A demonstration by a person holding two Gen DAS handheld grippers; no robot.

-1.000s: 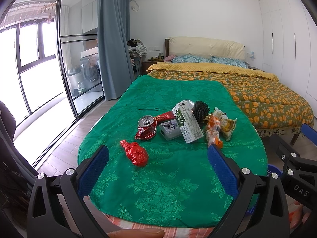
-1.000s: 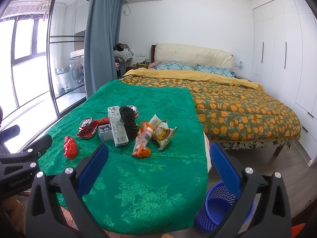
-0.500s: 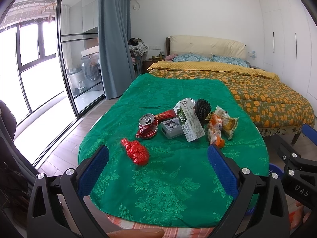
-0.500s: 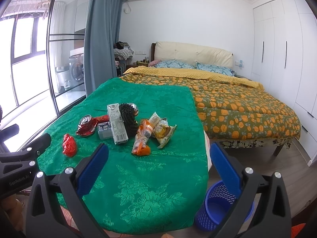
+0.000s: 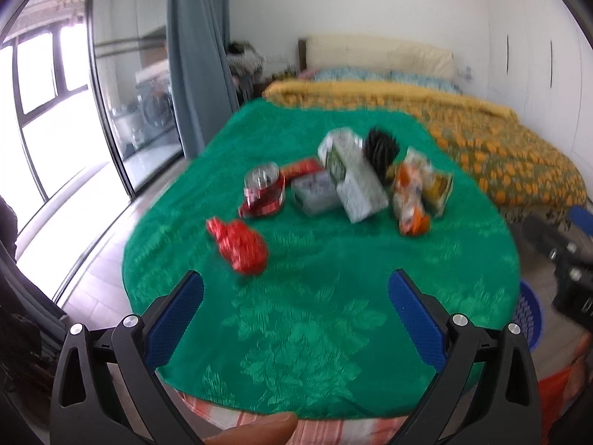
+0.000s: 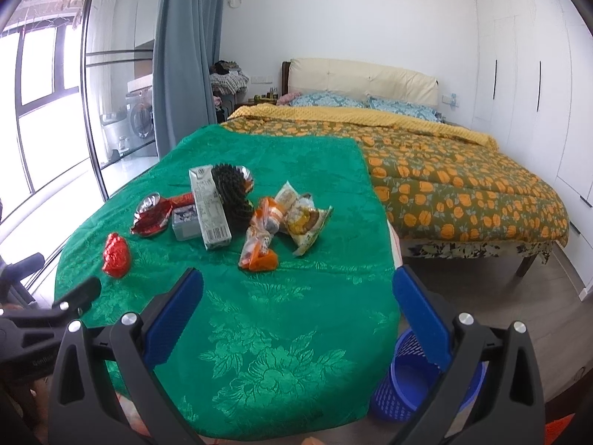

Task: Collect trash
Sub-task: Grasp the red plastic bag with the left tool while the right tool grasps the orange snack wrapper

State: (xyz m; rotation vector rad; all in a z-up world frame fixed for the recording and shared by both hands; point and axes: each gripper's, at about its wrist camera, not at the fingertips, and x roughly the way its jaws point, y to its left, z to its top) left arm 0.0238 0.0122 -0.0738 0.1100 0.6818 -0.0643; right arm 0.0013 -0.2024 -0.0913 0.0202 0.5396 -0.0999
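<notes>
Trash lies in a cluster on the green cloth of a table. Nearest is a crumpled red foil wrapper. Behind it sit a crushed red can, a small grey box, a milk carton, a black spiky object and orange and yellow snack bags. My left gripper is open, short of the red wrapper. My right gripper is open above the table's near right part. A blue basket stands on the floor right of the table.
A bed with an orange-flowered quilt lies beyond the table on the right. Glass sliding doors and a grey curtain are on the left. White wardrobes line the right wall. A person's finger shows at the bottom edge.
The left gripper has moved forward and dipped toward the trash, so the red wrapper looms larger; its view is blurred. The right gripper has edged slightly forward. Both stay open.
</notes>
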